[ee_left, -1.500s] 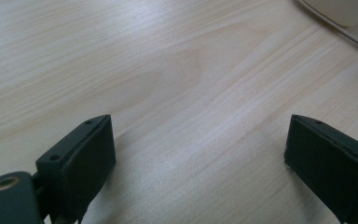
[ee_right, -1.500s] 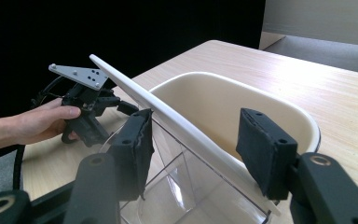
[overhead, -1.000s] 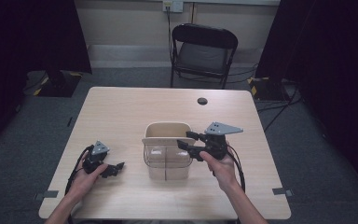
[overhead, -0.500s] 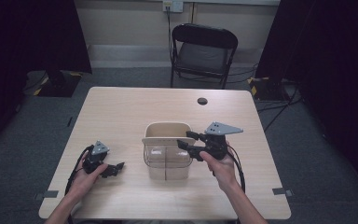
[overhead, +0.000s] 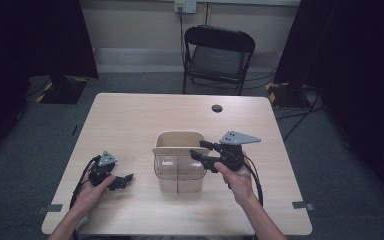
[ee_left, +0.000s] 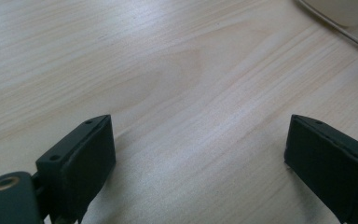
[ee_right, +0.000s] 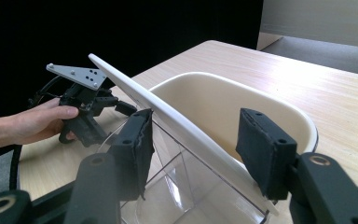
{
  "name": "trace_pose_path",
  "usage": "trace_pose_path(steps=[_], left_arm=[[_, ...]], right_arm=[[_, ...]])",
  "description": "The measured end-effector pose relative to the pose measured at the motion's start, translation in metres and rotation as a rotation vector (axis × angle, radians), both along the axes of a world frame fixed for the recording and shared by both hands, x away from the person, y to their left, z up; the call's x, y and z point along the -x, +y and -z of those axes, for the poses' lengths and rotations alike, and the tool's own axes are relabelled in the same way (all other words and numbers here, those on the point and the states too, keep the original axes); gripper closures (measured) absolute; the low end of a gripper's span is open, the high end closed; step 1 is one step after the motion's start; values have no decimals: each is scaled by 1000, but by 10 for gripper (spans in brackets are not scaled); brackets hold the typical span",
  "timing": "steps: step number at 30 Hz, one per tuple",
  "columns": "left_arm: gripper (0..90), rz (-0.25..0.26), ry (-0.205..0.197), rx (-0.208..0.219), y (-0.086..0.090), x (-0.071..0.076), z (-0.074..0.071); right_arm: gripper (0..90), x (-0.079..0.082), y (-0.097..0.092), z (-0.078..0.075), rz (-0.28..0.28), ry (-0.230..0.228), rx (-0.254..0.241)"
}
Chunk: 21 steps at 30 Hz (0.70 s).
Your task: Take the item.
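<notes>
Right tongs [overhead: 196, 150] gape over the bin's [overhead: 178, 145] near rim; left tongs [overhead: 126, 179] rest released on the desk [overhead: 140, 120].

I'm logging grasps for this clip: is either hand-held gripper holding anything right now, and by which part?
Nothing is held. The right hand-held gripper has open jaws straddling the flat white bar across the container's top, not clamped. The left hand-held gripper is open over the table.
</notes>
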<state>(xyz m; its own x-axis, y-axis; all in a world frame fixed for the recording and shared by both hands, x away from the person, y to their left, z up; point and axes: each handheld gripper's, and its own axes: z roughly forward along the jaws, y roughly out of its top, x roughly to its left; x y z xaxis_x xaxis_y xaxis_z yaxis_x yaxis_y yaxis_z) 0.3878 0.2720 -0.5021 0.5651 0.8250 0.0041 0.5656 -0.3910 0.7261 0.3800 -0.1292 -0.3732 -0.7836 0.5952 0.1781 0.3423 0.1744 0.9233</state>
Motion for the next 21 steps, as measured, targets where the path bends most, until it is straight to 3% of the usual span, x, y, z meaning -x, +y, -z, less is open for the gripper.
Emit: trace_pose_path(steps=[21], left_arm=[[81,-1,-1,3,0,0,0]], right_arm=[[460,0,0,0,-2,0,0]])
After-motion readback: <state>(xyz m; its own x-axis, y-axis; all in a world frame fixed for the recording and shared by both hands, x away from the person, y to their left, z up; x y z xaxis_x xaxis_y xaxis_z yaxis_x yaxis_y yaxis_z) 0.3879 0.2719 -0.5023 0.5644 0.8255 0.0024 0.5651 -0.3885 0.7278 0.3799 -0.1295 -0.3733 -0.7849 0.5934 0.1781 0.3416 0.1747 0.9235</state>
